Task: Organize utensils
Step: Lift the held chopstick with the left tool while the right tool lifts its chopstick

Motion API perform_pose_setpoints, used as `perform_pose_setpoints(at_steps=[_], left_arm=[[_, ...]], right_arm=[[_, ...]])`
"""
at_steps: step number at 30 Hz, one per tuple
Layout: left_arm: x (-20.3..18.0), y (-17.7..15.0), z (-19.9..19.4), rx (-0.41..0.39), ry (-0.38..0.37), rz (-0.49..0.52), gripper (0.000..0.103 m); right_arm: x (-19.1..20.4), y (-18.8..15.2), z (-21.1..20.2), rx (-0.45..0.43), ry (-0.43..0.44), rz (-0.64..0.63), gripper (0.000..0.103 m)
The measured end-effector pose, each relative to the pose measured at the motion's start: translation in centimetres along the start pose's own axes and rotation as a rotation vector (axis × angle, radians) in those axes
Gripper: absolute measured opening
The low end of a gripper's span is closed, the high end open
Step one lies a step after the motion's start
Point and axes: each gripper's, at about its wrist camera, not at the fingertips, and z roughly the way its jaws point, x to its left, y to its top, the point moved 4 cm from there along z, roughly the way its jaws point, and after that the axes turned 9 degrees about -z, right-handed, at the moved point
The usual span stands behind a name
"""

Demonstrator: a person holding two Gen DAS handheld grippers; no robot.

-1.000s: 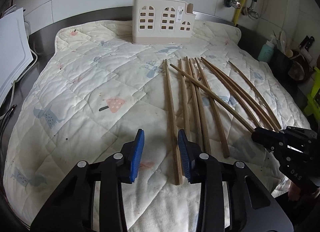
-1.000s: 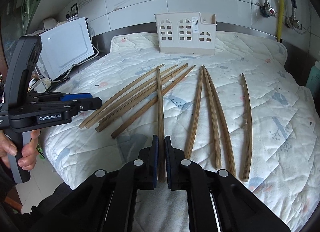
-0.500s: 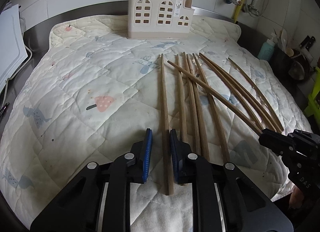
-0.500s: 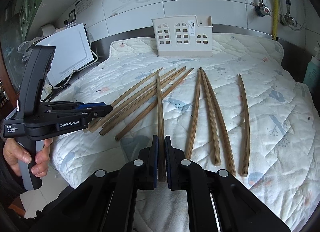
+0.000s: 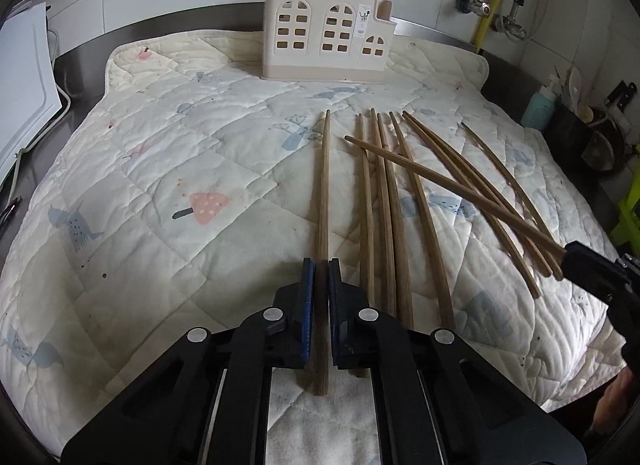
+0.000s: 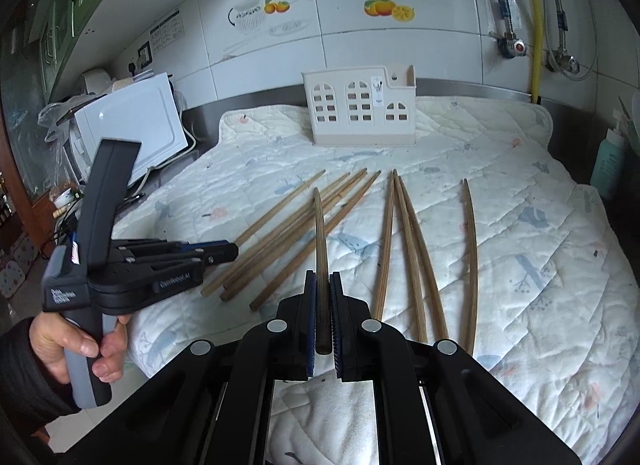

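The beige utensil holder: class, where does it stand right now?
In both wrist views the beige utensil holder stands upright at the quilted mat's far edge, by the tiled wall, beyond the chopsticks' tips.

White letters saying "GenRobot.AI" are showing on the side of the left claw point(image 6: 224, 255), left of the right claw point(image 6: 322, 305). Other labels are too small to read.

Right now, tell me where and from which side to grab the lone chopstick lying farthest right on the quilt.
Grip the lone chopstick near its closest end, coming from the near edge of the quilt and straddling the shaft. It lies flat, pointing toward the holder, apart from its neighbours, so both sides look free.
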Motion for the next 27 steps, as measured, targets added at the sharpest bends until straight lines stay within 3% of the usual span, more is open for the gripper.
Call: perform_pose_setpoints(at_steps=[5, 10, 20, 27], left_arm=[[0.0, -0.1, 0.1, -0.007, -0.001, -0.003, 0.006], [-0.5, 0.0, 0.2, 0.006, 0.018, 0.061, 0.006], [-0.4, 0.6, -1.5, -0.02, -0.062, 0.05, 0.005], [-0.7, 3.0, -4.5, -0.08, -0.121, 0.067, 0.005]], right_arm=[[0.2, 0.4, -0.5, -0.008, -0.007, 0.005, 0.007], [0.3, 0.5, -0.9, -0.015, -0.014, 0.017, 0.007], [0.1, 1.7, -2.0, -0.044, -0.016, 0.02, 0.007], [-0.9, 5.5, -3.6, -0.108, -0.007, -0.001, 0.007]])
